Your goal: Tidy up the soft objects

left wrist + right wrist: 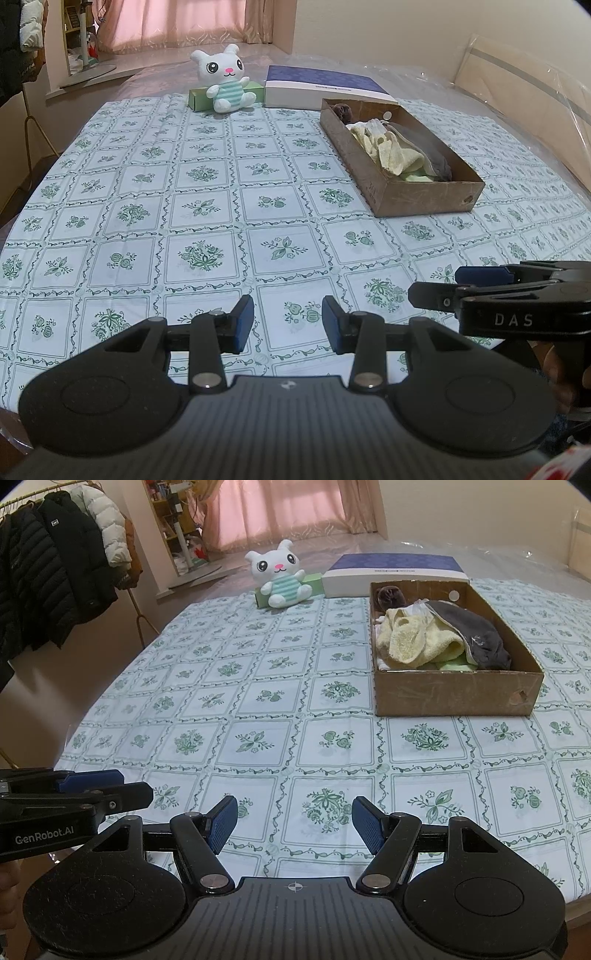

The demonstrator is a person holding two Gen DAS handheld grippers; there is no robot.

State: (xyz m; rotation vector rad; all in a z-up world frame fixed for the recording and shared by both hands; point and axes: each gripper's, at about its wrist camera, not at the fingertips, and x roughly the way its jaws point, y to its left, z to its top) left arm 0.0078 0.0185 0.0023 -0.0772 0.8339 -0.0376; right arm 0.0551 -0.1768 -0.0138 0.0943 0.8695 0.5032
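Tablecloth (258, 709) covers the table. Cardboard box (454, 694) at far right holds yellow towel (410, 642) and grey cloth (476, 638). Plush bunny (280, 579) sits at far edge. Left gripper (288, 325) and right gripper (294, 825): jaws spread, nothing between, above the cloth.

Room, domestic. Walls (461, 513): plain cream. Bay window (280, 513): pink curtains drawn, daylight glowing through; pale sill below. Shelving unit (166, 513): beside the window, cluttered. Clothes rail (22, 502): gold-coloured, left side, hung with black and white padded jackets (55, 565). Clear plastic sheeting (517, 92): over surfaces at right.
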